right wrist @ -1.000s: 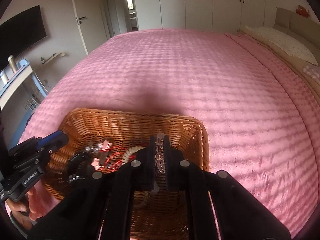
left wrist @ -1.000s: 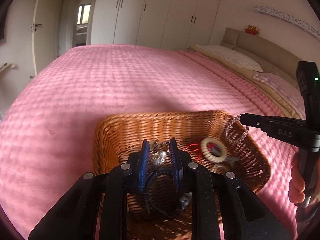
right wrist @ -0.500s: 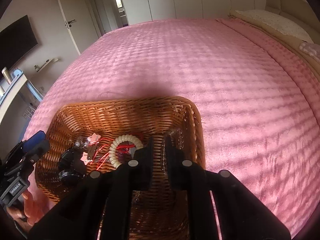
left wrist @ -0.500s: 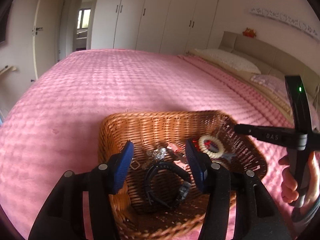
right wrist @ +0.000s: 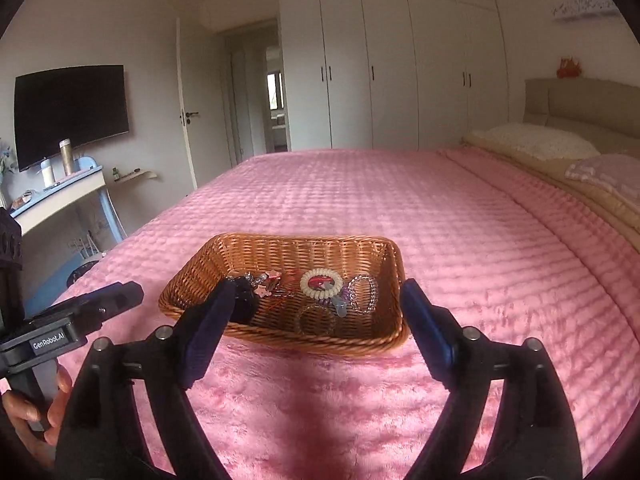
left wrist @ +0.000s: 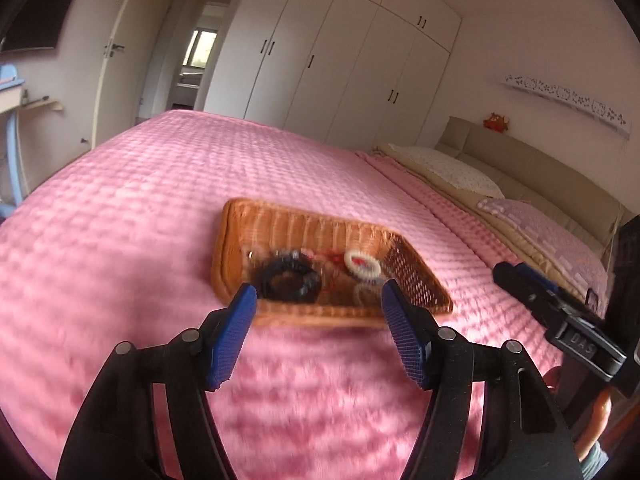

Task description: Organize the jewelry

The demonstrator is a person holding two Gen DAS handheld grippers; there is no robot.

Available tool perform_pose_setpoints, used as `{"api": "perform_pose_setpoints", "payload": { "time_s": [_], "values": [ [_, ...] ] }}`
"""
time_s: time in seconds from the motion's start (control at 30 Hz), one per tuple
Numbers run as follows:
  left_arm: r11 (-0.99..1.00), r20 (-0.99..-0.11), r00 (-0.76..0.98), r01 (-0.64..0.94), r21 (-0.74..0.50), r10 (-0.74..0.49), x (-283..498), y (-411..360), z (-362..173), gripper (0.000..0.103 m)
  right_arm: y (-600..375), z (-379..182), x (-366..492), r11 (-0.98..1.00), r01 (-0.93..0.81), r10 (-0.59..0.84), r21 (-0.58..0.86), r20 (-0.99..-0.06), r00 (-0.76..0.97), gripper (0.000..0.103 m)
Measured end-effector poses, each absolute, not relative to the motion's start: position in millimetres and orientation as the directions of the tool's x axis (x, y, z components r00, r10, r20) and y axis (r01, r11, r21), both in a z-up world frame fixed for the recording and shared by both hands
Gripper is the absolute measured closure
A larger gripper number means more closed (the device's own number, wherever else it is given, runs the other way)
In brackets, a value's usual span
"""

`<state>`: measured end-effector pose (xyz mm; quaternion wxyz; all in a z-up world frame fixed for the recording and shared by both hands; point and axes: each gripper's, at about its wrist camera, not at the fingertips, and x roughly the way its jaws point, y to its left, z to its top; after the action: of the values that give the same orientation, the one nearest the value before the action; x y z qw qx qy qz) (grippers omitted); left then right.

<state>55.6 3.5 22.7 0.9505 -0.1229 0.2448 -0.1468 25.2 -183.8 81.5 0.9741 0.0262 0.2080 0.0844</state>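
Observation:
A brown wicker basket (right wrist: 384, 340) (left wrist: 232, 240) sits on the pink bedspread. It holds a black band (left wrist: 290, 282), a cream spiral ring (right wrist: 321, 281) (left wrist: 362, 264), a silver chain bracelet (right wrist: 363, 293), star charms (right wrist: 269, 280) and a clear beaded bracelet (right wrist: 315, 319). My left gripper (left wrist: 318, 304) is open and empty, just short of the basket's near edge. My right gripper (right wrist: 316, 300) is open and empty, also behind the near rim. Each gripper shows in the other's view, the right one (left wrist: 520, 276) and the left one (right wrist: 120, 294).
The pink bedspread (right wrist: 460, 216) spreads wide around the basket. Pillows (right wrist: 536, 144) and a beige headboard (right wrist: 580, 100) lie to the right. White wardrobes (right wrist: 400, 60) stand behind. A desk (right wrist: 60, 196) and a wall television (right wrist: 72, 112) are on the left.
Both grippers opened, let their jewelry drop into the basket, and pulled back and up away from it. The silver chain bracelet now lies in the basket.

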Motion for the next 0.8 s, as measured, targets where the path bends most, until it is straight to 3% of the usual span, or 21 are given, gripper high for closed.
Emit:
{"api": "perform_pose_setpoints", "payload": {
  "time_s": [0.13, 0.2, 0.3, 0.53, 0.8],
  "values": [
    [0.972, -0.39, 0.896, 0.152, -0.18, -0.212, 23, -6, 17, 0.037, -179, 71, -11, 0.992, -0.115, 0.123, 0.043, -0.306, 0.944, 0.013],
    [0.985, -0.354, 0.923, 0.106, -0.138, -0.149, 12, -7, 13, 0.029, -176, 63, -20, 0.994, -0.109, 0.109, 0.015, -0.262, 0.959, 0.012],
    [0.994, -0.299, 0.952, 0.04, -0.102, -0.07, -1, -6, 6, 0.028, -175, 47, -22, 0.995, -0.097, 0.094, -0.001, -0.245, 0.965, 0.012],
    [0.991, -0.308, 0.949, 0.033, -0.133, -0.073, 4, 2, 1, 0.028, -171, 33, -22, 0.995, -0.103, 0.097, -0.009, -0.256, 0.962, 0.012],
    [0.997, -0.288, 0.957, 0.02, -0.071, -0.039, -1, -10, -1, 0.022, -175, 30, -27, 0.995, -0.097, 0.097, 0.011, -0.254, 0.962, 0.009]
  ]
}}
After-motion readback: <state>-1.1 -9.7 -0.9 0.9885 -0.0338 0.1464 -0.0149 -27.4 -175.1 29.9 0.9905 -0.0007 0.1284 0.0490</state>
